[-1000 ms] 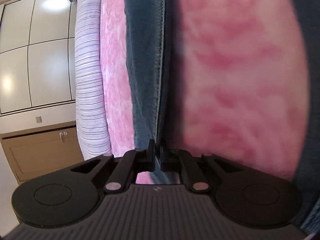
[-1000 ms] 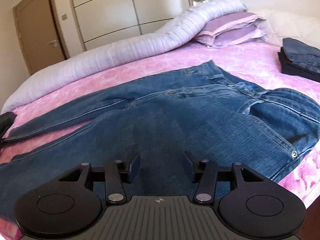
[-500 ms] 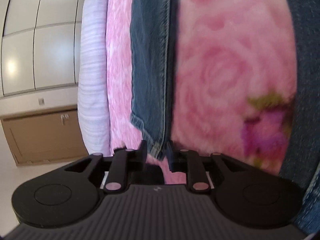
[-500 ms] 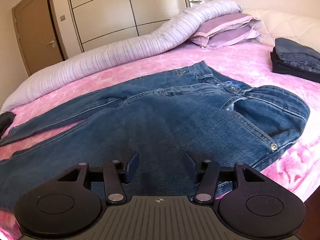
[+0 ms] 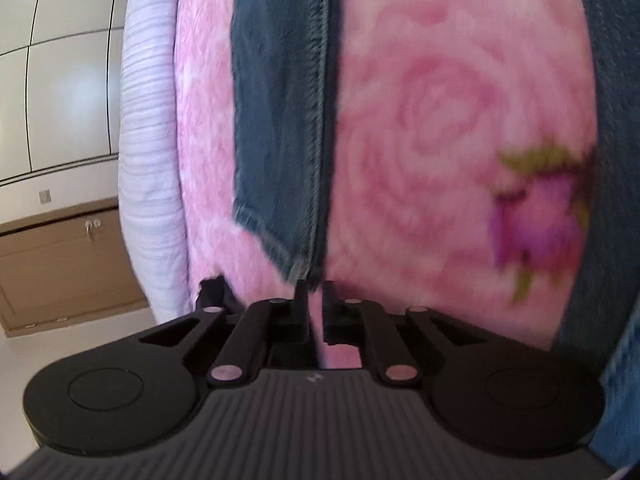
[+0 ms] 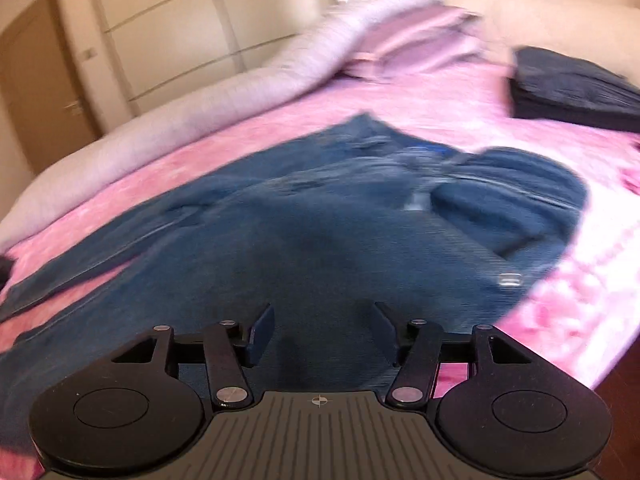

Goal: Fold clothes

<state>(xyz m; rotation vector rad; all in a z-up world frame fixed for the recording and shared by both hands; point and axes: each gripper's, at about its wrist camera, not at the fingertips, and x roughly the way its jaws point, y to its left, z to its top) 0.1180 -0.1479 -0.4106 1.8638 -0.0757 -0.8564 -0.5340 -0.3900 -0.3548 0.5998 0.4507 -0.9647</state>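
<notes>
A pair of blue jeans lies spread across the pink flowered bedspread, waist to the right, legs to the left. My right gripper is open and empty, low over the thigh part of the jeans. In the left wrist view one jeans leg runs away from me, its frayed hem corner right at my fingertips. My left gripper has its jaws almost together, a narrow gap between them, at the hem corner; whether the cloth is pinched is not clear.
A rolled lilac striped duvet lies along the far bed edge, with pillows at the head. A folded pile of dark clothes sits at the right. White wardrobe doors and a wooden door stand behind.
My left gripper opened off the jeans leg, drew back to the hem end, and has closed again to a narrow gap. My right gripper has moved on over the jeans, still open; its view is blurred.
</notes>
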